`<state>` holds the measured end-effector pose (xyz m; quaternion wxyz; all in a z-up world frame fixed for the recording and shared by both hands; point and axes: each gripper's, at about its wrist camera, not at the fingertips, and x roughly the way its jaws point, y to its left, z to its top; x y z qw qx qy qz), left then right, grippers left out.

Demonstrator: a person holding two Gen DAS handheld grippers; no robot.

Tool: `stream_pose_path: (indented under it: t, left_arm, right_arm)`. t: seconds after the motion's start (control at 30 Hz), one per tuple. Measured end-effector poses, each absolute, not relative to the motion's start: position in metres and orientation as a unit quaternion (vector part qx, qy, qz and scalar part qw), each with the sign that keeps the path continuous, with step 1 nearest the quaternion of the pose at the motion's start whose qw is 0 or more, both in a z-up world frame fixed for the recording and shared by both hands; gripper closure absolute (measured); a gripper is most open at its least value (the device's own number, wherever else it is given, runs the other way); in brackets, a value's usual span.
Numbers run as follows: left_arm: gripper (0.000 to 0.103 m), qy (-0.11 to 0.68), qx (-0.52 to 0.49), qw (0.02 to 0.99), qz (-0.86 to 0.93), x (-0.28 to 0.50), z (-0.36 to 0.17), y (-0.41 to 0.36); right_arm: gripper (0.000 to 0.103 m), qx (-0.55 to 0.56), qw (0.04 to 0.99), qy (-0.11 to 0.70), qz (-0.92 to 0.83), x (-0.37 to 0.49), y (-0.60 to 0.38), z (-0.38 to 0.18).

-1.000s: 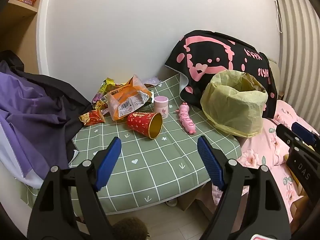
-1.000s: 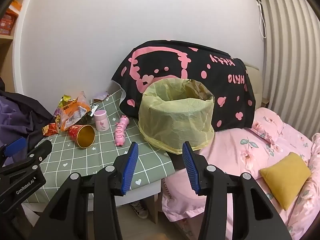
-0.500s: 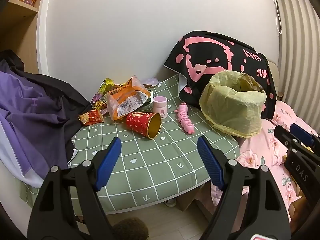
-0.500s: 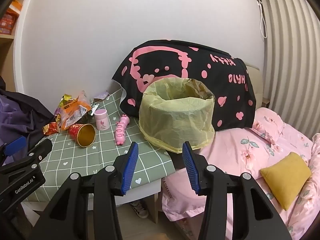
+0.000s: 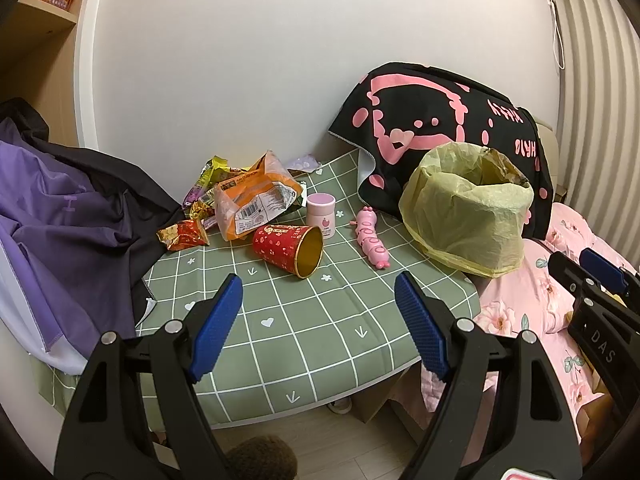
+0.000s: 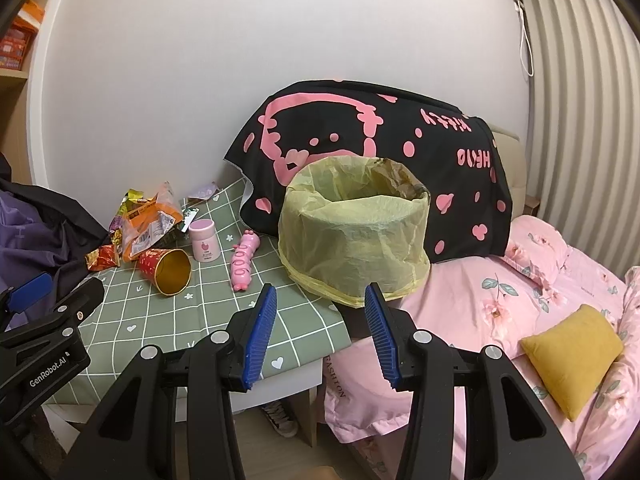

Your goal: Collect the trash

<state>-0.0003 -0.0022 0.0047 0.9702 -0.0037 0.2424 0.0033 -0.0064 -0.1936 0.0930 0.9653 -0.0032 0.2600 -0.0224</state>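
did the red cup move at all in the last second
No. In the left wrist view the red cup lies on its side, its position next to the pink jar and orange snack bag unchanged; only the camera has shifted slightly.

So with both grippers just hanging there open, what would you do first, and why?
Probably ease the left gripper forward to the red paper cup. It lies tipped on its side on the green tablecloth, the nearest piece of litter, and both grippers are open and empty, with the yellow-lined bin standing close by.
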Motion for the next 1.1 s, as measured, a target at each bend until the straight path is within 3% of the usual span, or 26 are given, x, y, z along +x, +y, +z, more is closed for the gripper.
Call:
stream_pose_path:
  t: [1.1]
  left_arm:
    - [0.029, 0.244, -0.005, 0.97, 0.001, -0.0003, 0.0026, -0.0025]
  right_arm:
    - [0.06, -0.002, 0.965, 0.261, -0.023, -0.0063, -0.1947, 0.0908]
